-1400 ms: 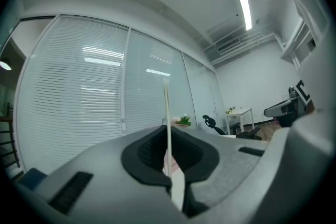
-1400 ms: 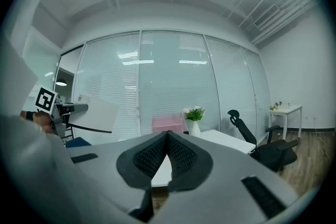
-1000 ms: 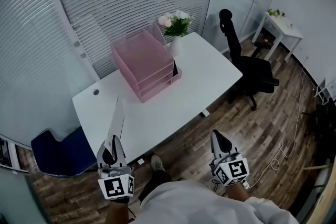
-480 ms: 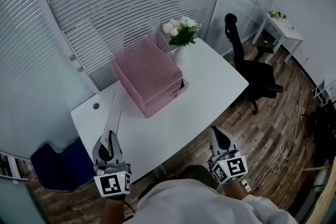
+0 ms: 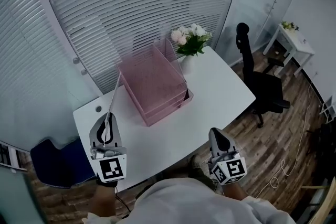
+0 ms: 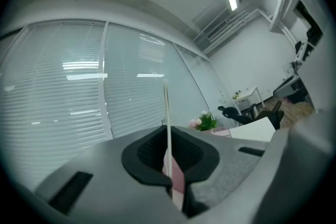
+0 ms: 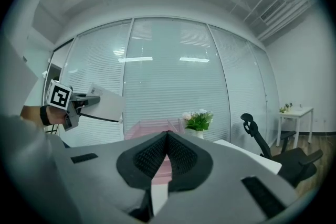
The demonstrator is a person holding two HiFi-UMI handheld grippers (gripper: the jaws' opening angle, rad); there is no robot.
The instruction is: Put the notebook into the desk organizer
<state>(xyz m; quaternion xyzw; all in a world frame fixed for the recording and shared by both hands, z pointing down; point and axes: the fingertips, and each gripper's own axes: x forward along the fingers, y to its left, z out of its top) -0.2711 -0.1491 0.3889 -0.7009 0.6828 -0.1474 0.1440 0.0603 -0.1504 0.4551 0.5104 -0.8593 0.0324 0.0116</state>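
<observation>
My left gripper [image 5: 106, 127] is shut on a thin white notebook [image 5: 113, 99], held edge-on and upright over the desk's near left corner. In the left gripper view the notebook [image 6: 166, 123] stands as a narrow vertical strip between the pads. The pink tiered desk organizer [image 5: 153, 80] sits at the back of the white desk [image 5: 215, 93], apart from the notebook. My right gripper [image 5: 217, 137] hangs shut and empty before the desk's front edge. From the right gripper view, the left gripper [image 7: 64, 104] shows with the notebook [image 7: 106, 104], left of the organizer [image 7: 151, 126].
A vase of flowers [image 5: 191, 40] stands just right of the organizer. A black office chair [image 5: 258, 82] is at the desk's right end, a blue seat [image 5: 51, 159] at its left. Window blinds [image 5: 131, 2] run behind the desk. A small white side table [image 5: 297, 39] stands far right.
Both grippers have moved forward toward the desk. The left one has risen a little and rolled, carrying the notebook over the desk's left corner. The desk and organizer look nearer.
</observation>
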